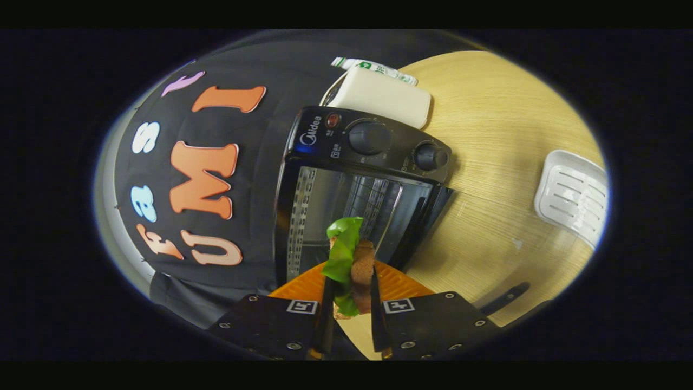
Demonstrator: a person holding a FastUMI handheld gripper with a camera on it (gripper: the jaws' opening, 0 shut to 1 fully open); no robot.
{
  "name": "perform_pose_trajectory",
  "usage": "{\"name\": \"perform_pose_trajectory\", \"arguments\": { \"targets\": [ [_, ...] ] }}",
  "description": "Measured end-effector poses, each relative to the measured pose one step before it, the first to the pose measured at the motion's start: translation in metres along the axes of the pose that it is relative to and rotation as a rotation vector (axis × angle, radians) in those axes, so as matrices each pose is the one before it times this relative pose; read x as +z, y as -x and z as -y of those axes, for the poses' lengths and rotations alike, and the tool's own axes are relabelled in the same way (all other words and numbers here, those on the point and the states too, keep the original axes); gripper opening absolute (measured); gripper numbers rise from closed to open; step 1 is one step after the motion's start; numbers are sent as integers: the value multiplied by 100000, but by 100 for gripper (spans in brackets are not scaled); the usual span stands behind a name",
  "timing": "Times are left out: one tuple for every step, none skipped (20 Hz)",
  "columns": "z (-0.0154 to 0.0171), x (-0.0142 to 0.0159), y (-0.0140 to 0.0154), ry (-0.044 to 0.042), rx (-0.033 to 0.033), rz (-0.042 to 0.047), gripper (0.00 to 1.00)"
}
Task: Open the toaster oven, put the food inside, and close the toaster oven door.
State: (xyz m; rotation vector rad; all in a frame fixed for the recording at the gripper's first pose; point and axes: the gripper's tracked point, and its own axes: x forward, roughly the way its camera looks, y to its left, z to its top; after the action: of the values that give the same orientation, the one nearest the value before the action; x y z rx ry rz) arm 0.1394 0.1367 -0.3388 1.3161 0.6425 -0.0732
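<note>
The gripper [349,309] sits at the bottom centre of the frame, its fingers drawn in close on a sandwich [361,271], both pressing its flanks so the food stands on edge between them. A green lettuce leaf [342,252] spills up and to the left out of the filling, and the brown bread faces the right finger. Holding it edgewise like this looks meant to keep the layers together while it is carried. Just beyond the fingertips, in the middle of the frame, the toaster oven [357,184] appears tipped on its side by the camera's roll, its chamber exposed and its dark glass door [427,216] swung away at centre right, so the opening step seems done. An orange tray [303,284] lies under the sandwich at lower centre. On the wooden table [503,162], a white dish [574,195] waits at far right and a pale block [384,97] sits at upper centre, behind the oven
</note>
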Motion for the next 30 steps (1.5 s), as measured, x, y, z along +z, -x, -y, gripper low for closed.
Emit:
{"name": "perform_pose_trajectory", "arguments": {
  "targets": [
    [-280,109,-460,-1726,93,2774,30],
    [-168,-179,-411,-1556,154,1538,30],
    [-186,-381,-687,-920,6,757,30],
    [-35,-335,-673,-748,-670,916,30],
    [-198,-209,-569,-859,34,994,30],
    [-274,49,-442,-941,276,1423,30],
    [-165,-20,-487,-1354,-106,1357,30],
    [-274,157,-385,-1380,-29,1553,30],
    [-83,110,-439,-282,-552,1798,30],
    [10,-104,-245,747,-729,985,31],
    [73,50,-152,1546,-1255,1694,31],
    [-102,58,131,1284,-1534,1619,31],
    [-208,103,90,1591,-1481,1922,34],
    [-218,-236,37,1733,-1755,1464,38],
    [-44,-184,31,788,-1527,783,41],
    [73,-46,193,-210,-1469,-225,42],
    [188,-254,-20,-1145,-1252,-891,50],
    [284,-322,175,-701,-1352,-775,54],
    [306,-164,-81,377,-1295,-109,58],
    [329,70,-30,729,-1706,773,61],
    [277,18,-111,1011,-1025,111,73],
    [389,131,146,379,-1188,165,77],
    [309,-56,-91,448,-1286,-1116,82],
    [511,-140,255,-293,-982,-1537,88],
    [-48,-183,111,-691,484,-913,97],
    [63,239,391,338,-55,-497,98],
    [106,99,504,1344,-40,-7,99],
    [258,-138,887,2116,-314,-636,98],
    [245,-223,997,3070,274,-728,99],
    [232,-342,1175,3094,658,-1141,99]
  ]
}}
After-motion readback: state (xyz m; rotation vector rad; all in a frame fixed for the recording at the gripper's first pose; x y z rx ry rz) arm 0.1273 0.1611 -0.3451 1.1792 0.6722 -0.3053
